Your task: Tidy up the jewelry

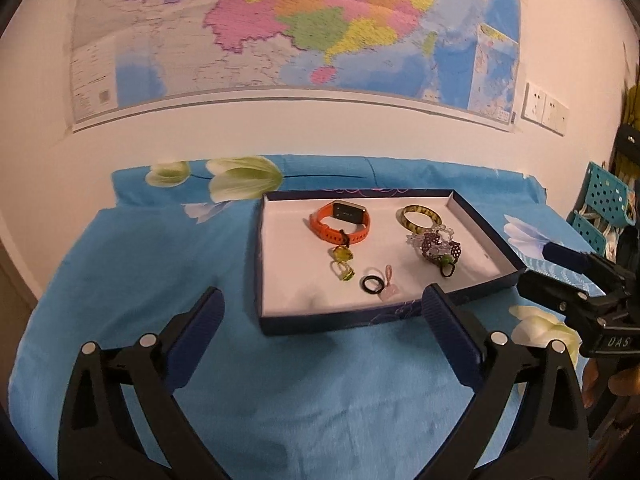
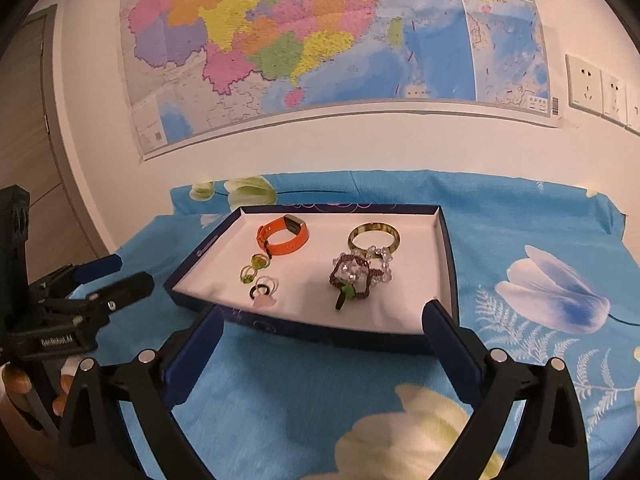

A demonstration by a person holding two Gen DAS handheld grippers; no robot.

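An orange watch (image 1: 341, 223), a yellow-green bangle (image 1: 421, 216), beaded bracelets (image 1: 438, 249) and small rings (image 1: 372, 283) lie inside the shallow dark-blue box (image 1: 260, 264) on the blue flowered cloth (image 1: 140, 264). Just short of its near wall, the left gripper (image 1: 323, 312) and right gripper (image 2: 324, 326) both gape wide, holding nothing.

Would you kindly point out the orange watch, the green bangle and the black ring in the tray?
orange watch (image 1: 325, 229): left wrist view, on its orange strap.
green bangle (image 2: 356, 235): right wrist view, on its left rim.
black ring (image 1: 365, 287): left wrist view, on its band.
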